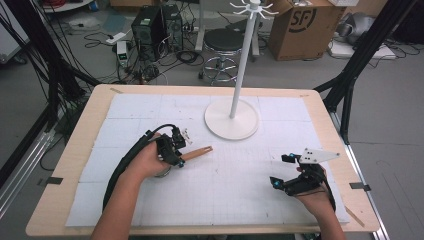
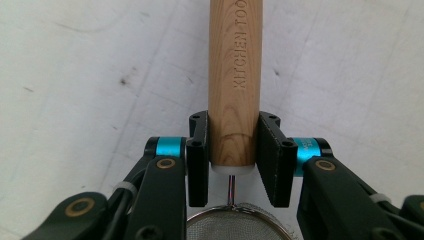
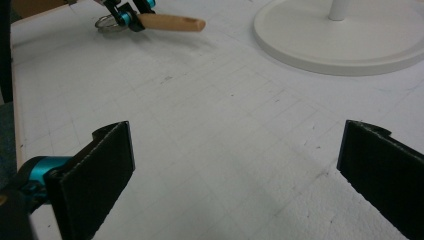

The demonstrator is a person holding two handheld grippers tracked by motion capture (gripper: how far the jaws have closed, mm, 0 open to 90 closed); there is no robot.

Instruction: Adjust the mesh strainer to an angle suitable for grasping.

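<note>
Mesh strainer (image 2: 235, 222) is lying at the mat's left, its wooden handle (image 2: 235, 75) clamped in the left gripper (image 2: 232, 155) (ready for lifting); the right gripper (image 3: 235, 185) is idling wide apart.

Each hand carries a black two-jaw gripper. The left gripper (image 2: 232, 165) has flat black rectangular pads (image 2: 272, 160) fixed with small dark screws, bright turquoise metal collars (image 2: 169, 146) at the finger joints, and angular black links set with brass-coloured ringed pivots (image 2: 165, 163). A thick black cable (image 1: 120, 167) loops from its body back along the bare forearm. The right gripper (image 1: 280, 170) shows the same turquoise accents and carries a pale grey three-cornered plate (image 1: 316, 155) on top; its matte pads (image 3: 107, 165) look finely textured.
</note>
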